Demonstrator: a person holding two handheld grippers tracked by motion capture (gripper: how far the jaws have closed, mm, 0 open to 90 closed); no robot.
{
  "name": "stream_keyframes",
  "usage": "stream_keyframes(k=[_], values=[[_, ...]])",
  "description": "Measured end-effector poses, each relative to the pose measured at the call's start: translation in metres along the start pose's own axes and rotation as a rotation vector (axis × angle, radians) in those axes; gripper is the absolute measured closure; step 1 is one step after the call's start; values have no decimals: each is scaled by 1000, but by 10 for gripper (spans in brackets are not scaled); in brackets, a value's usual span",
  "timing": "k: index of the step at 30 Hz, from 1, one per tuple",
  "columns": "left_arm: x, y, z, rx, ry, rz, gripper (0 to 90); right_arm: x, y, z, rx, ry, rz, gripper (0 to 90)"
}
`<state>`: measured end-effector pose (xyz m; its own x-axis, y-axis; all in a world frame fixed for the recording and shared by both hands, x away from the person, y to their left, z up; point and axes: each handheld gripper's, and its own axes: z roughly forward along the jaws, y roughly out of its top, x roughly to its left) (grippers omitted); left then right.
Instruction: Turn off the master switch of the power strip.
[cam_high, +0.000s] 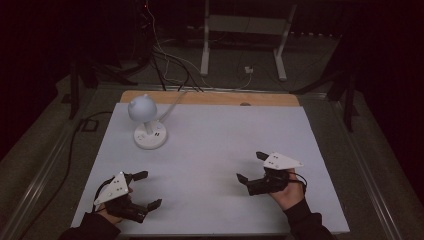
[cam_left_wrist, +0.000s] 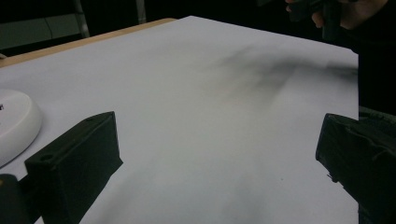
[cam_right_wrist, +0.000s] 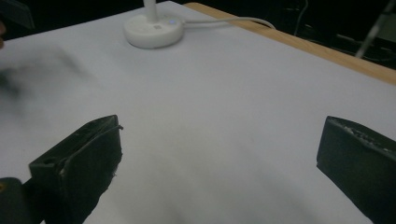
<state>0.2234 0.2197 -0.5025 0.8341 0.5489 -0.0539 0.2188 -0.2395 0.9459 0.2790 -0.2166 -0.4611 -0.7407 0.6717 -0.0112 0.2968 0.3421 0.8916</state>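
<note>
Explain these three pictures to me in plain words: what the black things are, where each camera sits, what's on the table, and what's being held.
A person holds a hand-operated tool in each hand: the left gripper and the right gripper, each with two black jaws.

The high view looks down from above the person's side of the table. The other two come from cameras riding on the grippers, looking out between their own jaws.

On the white table surface stands one thing, a small white lamp with a round head, a round base and a white cable running off the far edge.

Nothing is held: both grippers' jaws stand wide apart with bare table between them.
</note>
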Motion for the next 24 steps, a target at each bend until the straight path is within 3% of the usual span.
stream_keyframes(k=[19,22,24], values=[[0,0,0,2,-5,1,4,10,48,60,-29,101,-55,0],[0,0,0,2,-6,1,4,13,54,71,-18,134,-48,0],[0,0,0,1,-5,1,3,15,58,78,4,190,-32,0]])
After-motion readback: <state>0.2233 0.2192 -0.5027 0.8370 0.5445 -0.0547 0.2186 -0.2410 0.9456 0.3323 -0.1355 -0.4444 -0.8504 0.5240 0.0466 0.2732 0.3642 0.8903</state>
